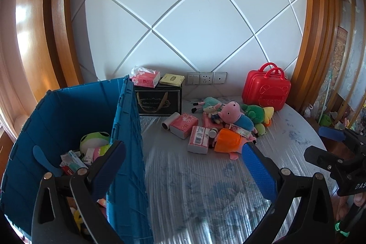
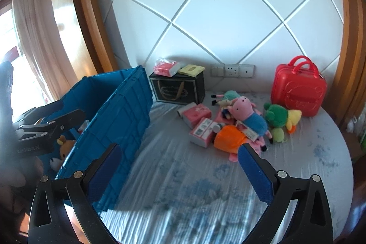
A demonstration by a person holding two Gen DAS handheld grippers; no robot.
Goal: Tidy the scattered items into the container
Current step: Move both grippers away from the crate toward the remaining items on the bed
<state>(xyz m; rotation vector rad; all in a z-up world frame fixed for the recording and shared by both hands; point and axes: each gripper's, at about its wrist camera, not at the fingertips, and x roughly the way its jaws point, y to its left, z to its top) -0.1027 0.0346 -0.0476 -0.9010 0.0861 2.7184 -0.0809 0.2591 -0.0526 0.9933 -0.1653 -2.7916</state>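
Blue crate [image 1: 68,111] under spread left fingers [image 1: 109,166], toy pile [image 2: 238,122] beyond spread right fingers [image 2: 256,173]

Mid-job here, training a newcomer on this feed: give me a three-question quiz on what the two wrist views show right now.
1. True or false: the left gripper is shut on a toy.
2. Multiple choice: the red case stands A) inside the blue crate, B) on the black box, C) upright on the bed by the wall, behind the green plush.
3. Short answer: which pile item lies nearest the right gripper?

Key
1. False: its jaws are wide open and empty, one finger over the crate.
2. C.
3. The orange item, at the front of the pile beside the pink pig plush.
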